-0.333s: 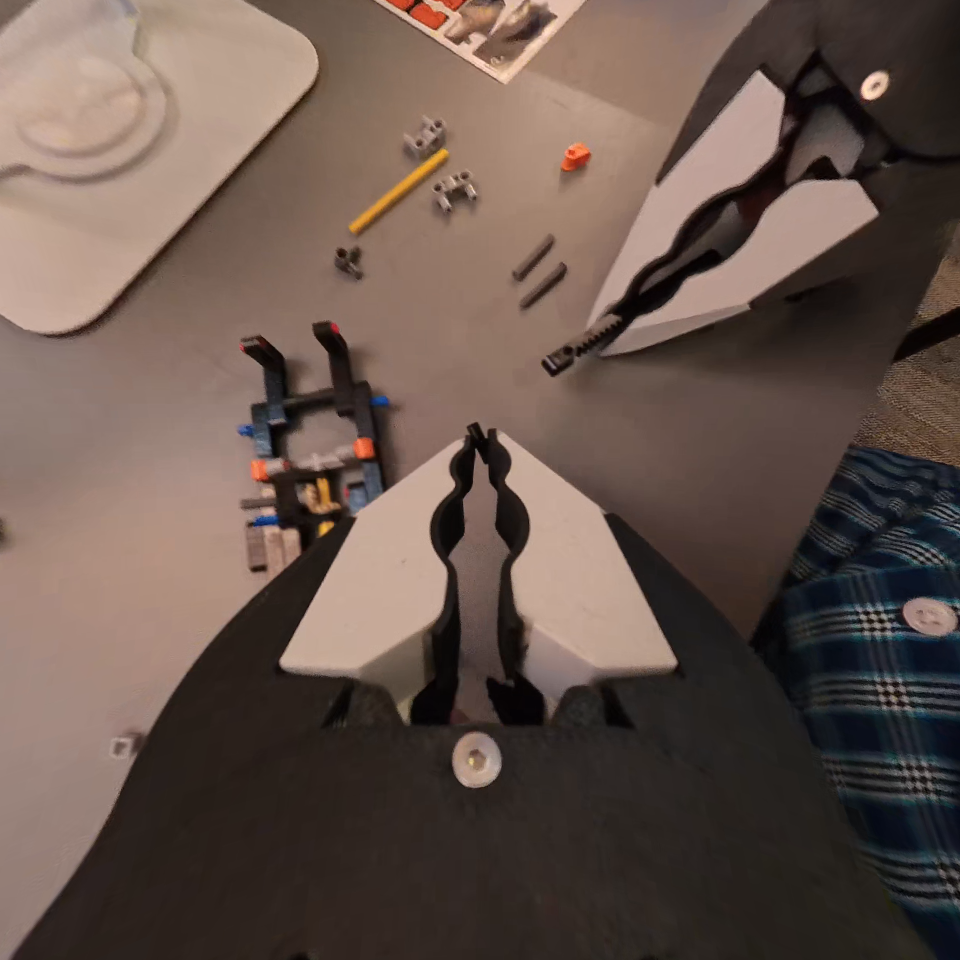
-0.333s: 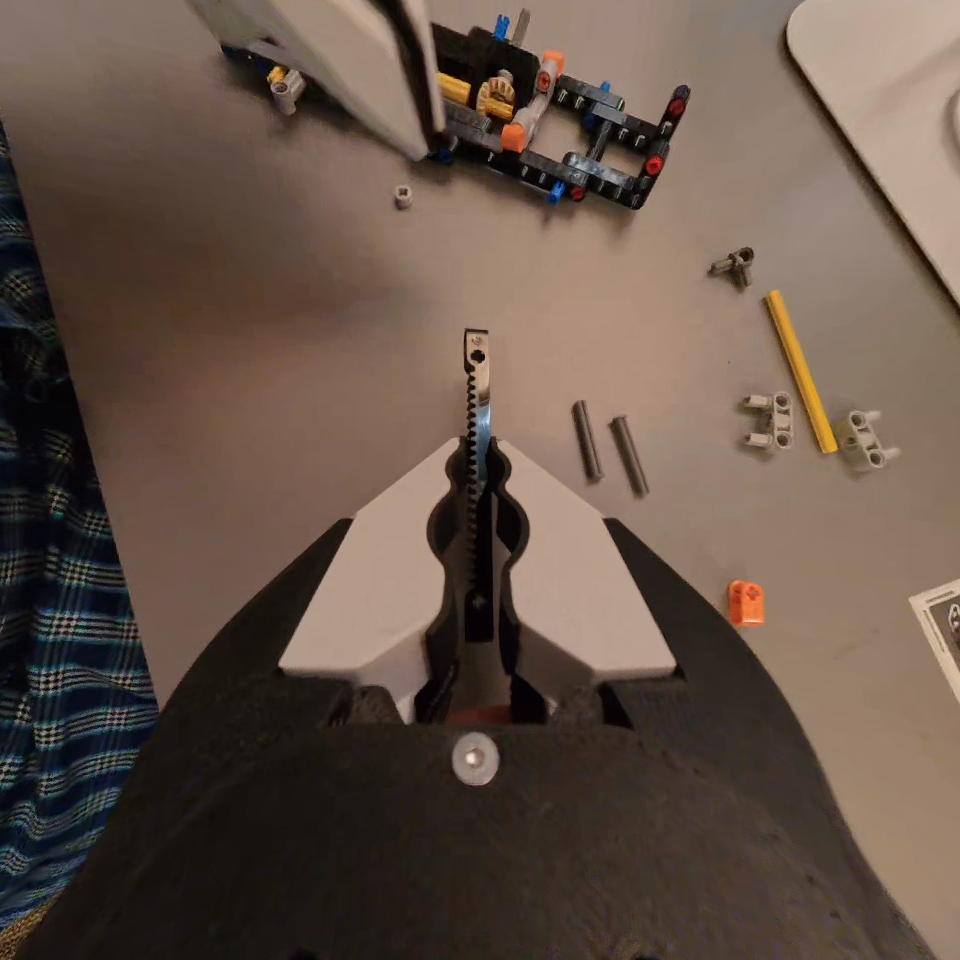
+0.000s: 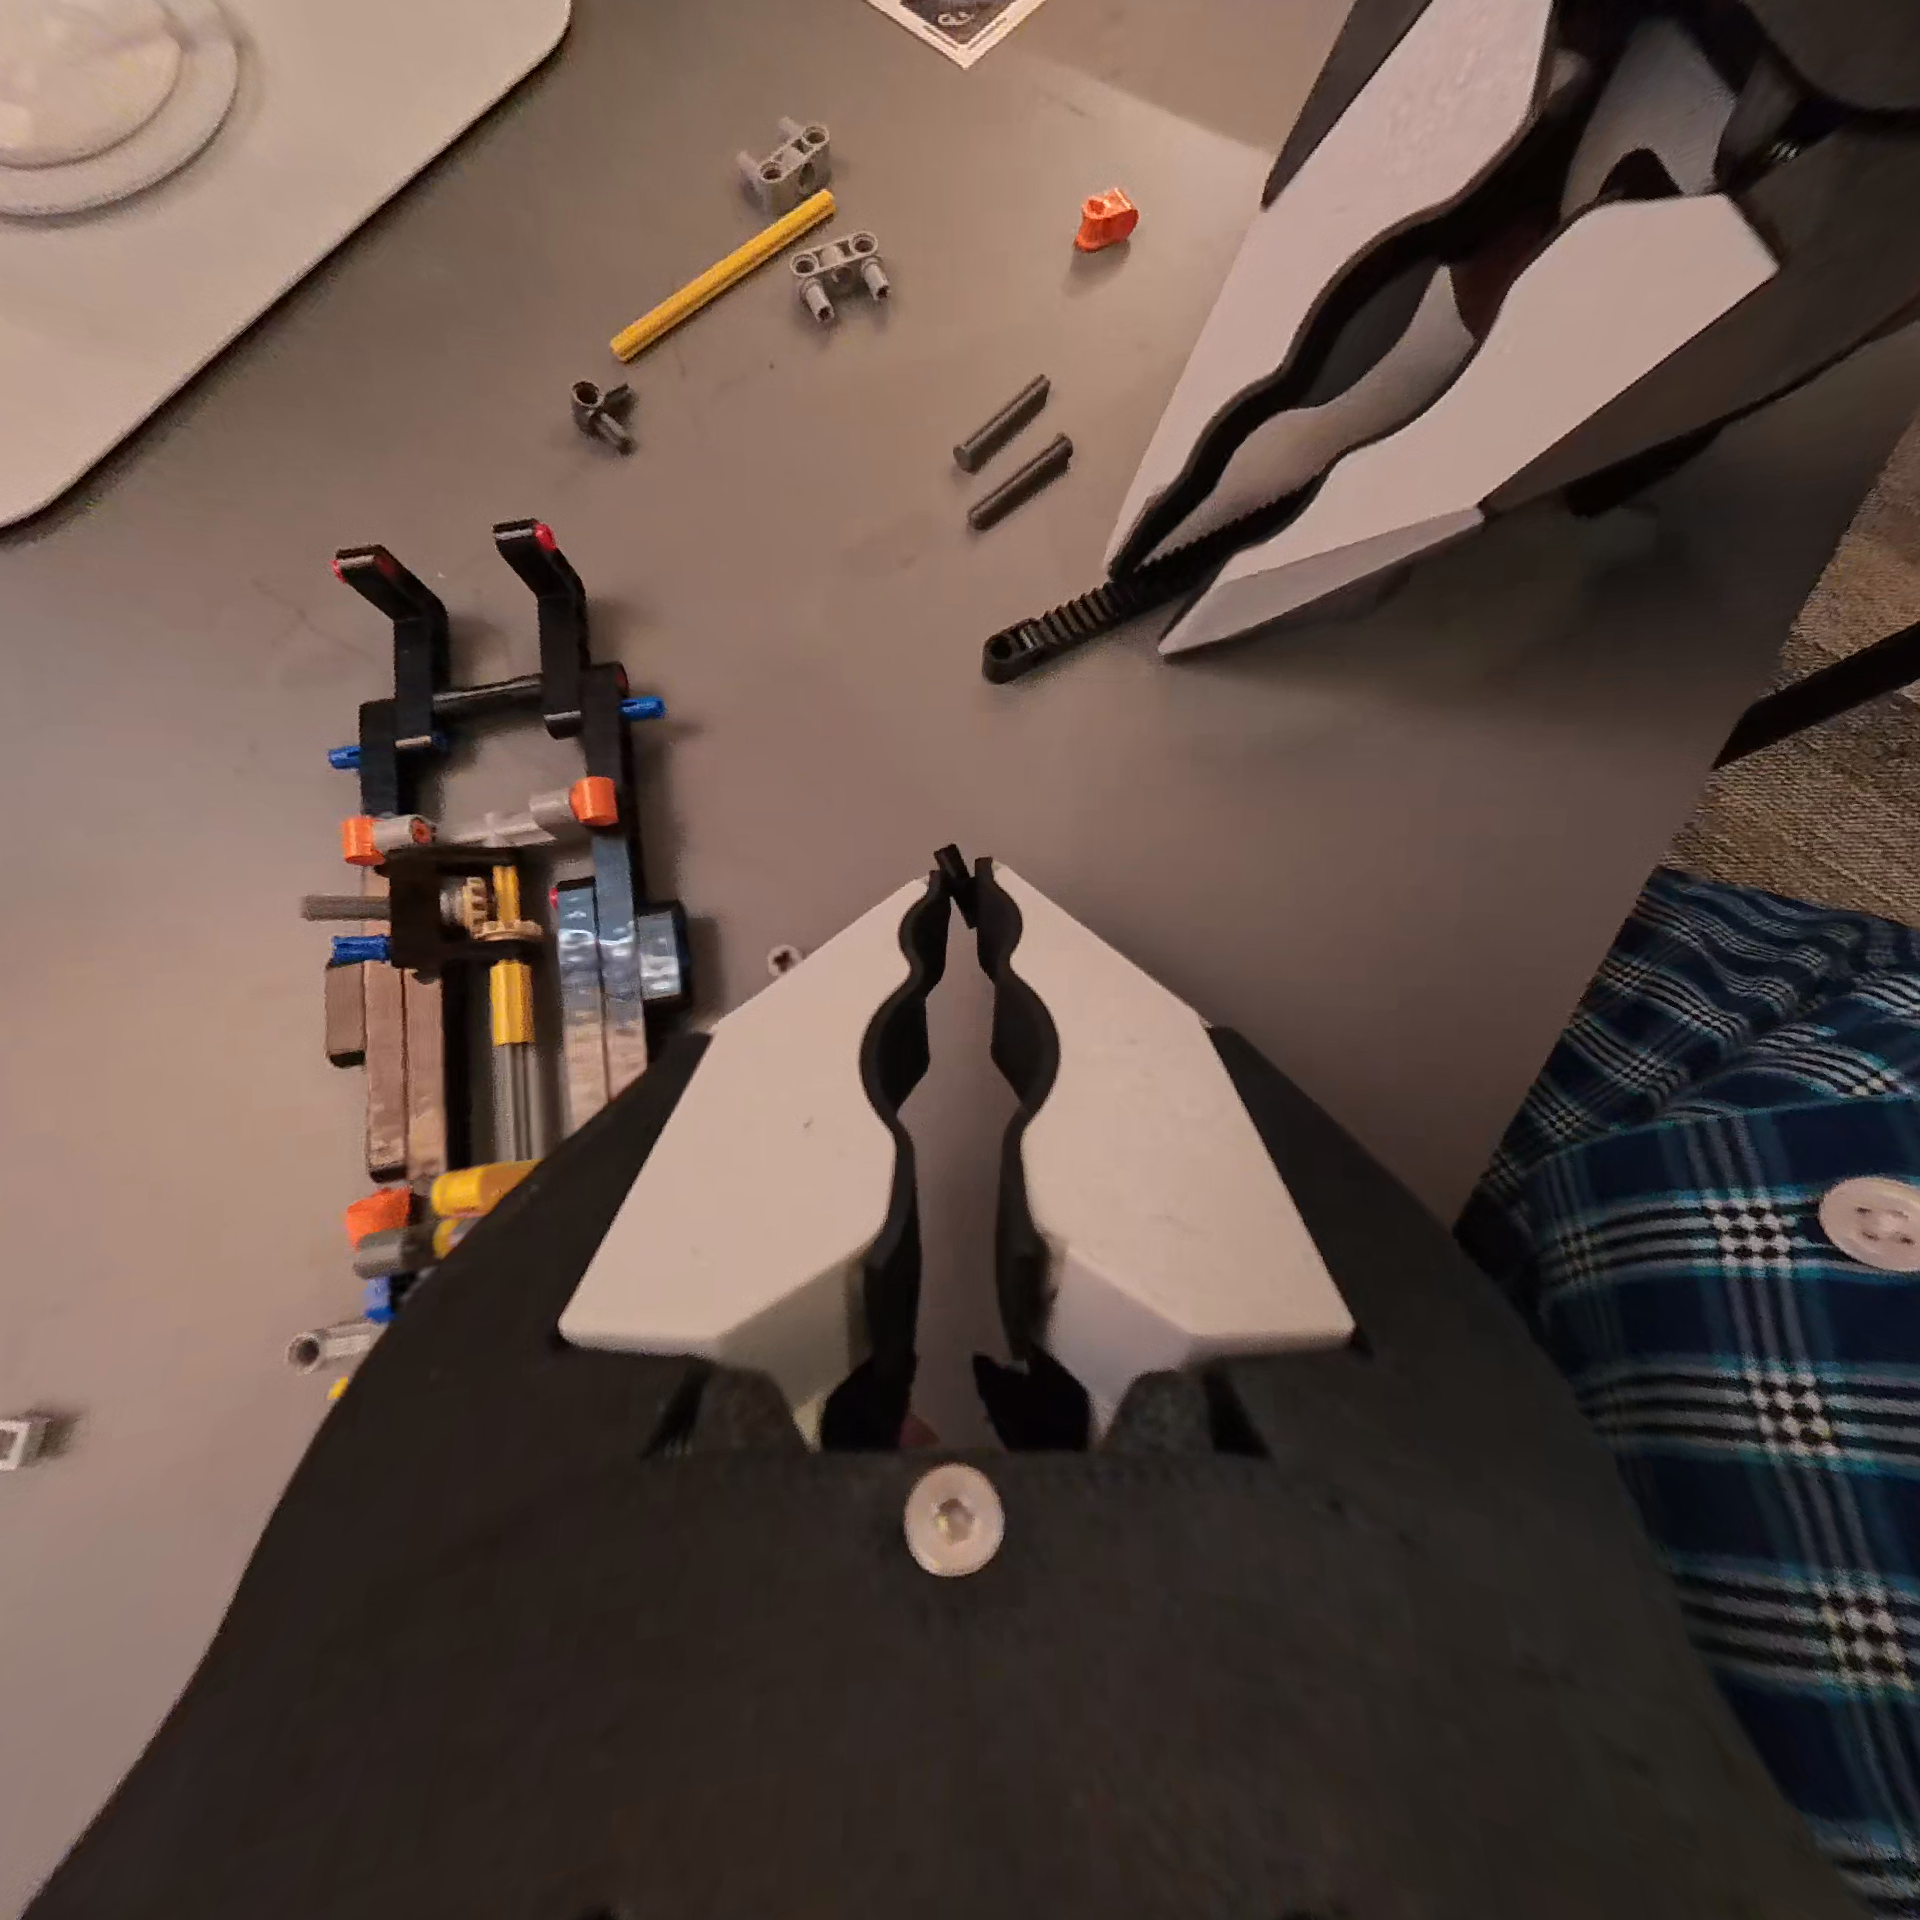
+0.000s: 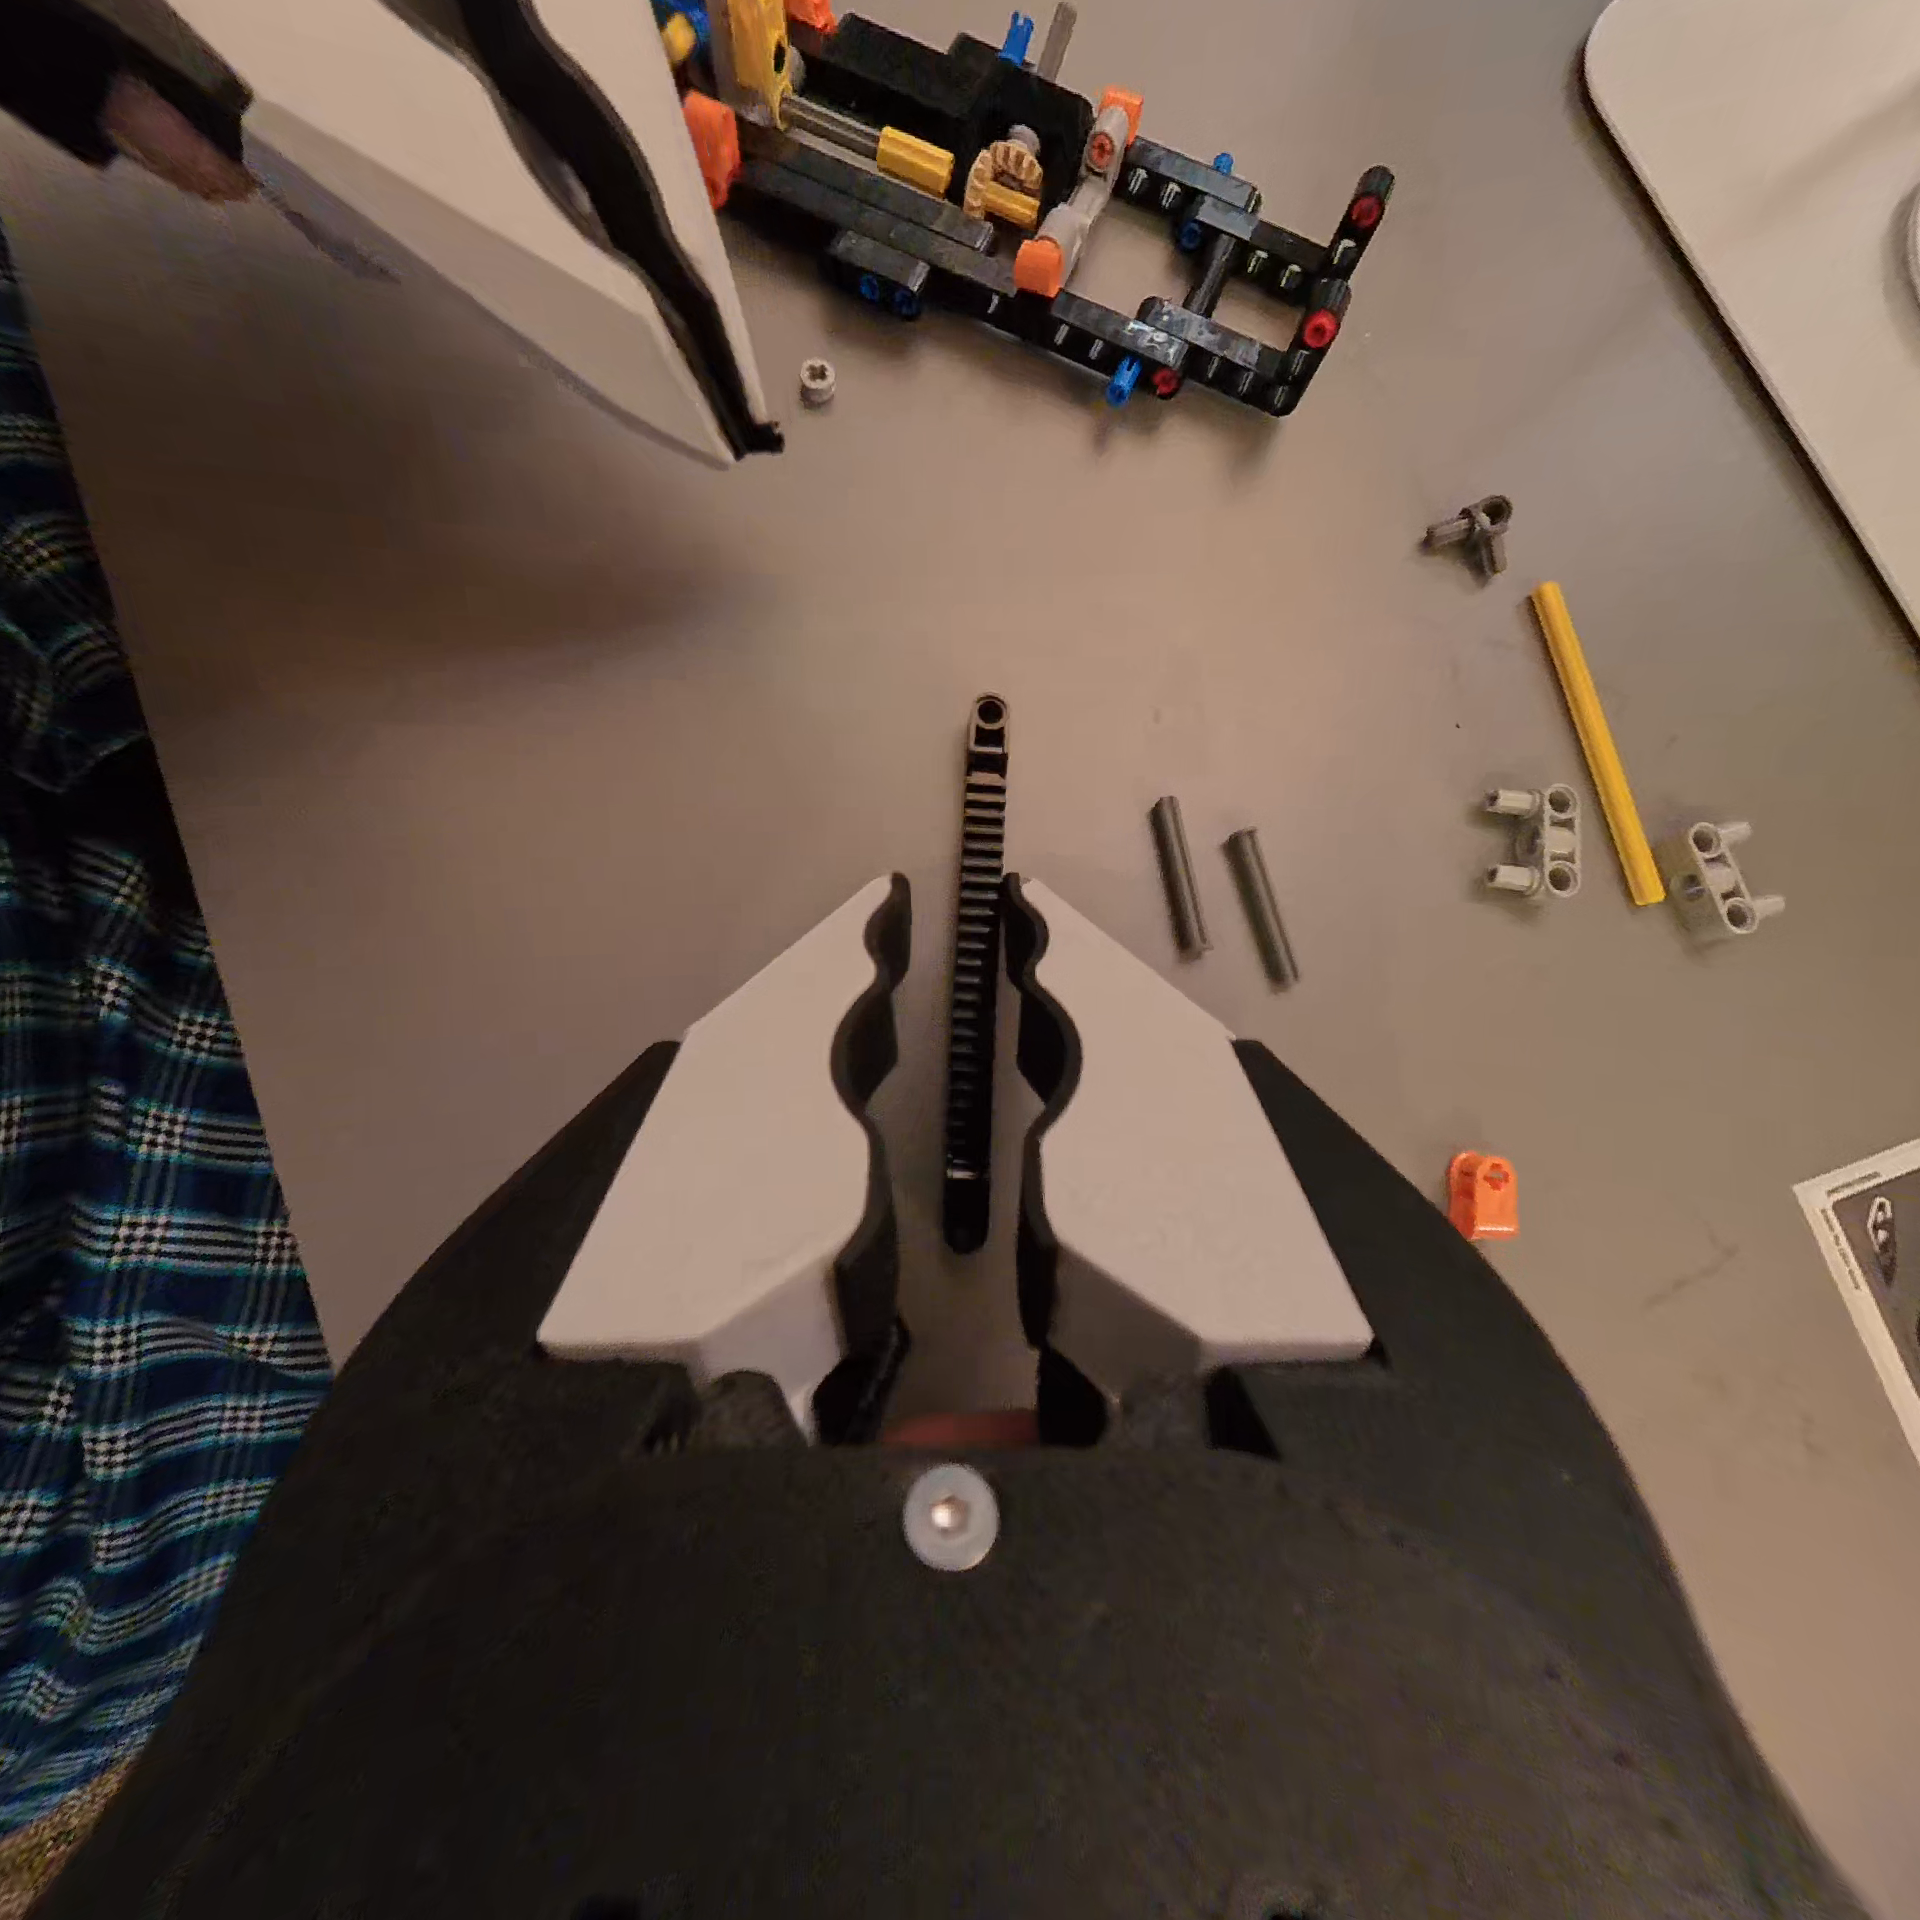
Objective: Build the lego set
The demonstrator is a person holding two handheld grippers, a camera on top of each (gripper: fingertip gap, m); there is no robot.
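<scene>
1. Left wrist view: the left gripper (image 3: 961,873) is hovering over the grey table (image 3: 831,644), its fingers pressed together at the tips with nothing visibly between them.
2. The partly built lego frame (image 3: 488,883) is lying flat on the table just left of those tips, its two black angled arms pointing away from the camera.
3. Beyond the frame, a yellow axle (image 3: 722,275) is lying between two light grey connectors (image 3: 787,164), with a small dark grey connector (image 3: 603,405) nearer the frame.
4. Right of the frame, two dark grey pins (image 3: 1013,452) are lying side by side, and an orange piece (image 3: 1104,218) is sitting past them.
5. The right gripper (image 3: 1143,592) is reaching in from the upper right, with the black gear rack (image 3: 1060,634) sticking out from its tips.
6. A plaid shirt (image 3: 1714,1299) is filling the lower right.
7. Right wrist view: the right gripper's (image 4: 961,888) fingers are standing slightly apart; the gear rack (image 4: 977,935) is lying between them, touching the right-hand finger, with a gap on the other side.
8. The frame (image 4: 1091,239) is lying well beyond the rack's far end, and a small grey bushing (image 4: 818,379) is sitting near it beside the left gripper (image 4: 758,436).
9. The pins (image 4: 1221,894) are lying just right of the rack.
</scene>
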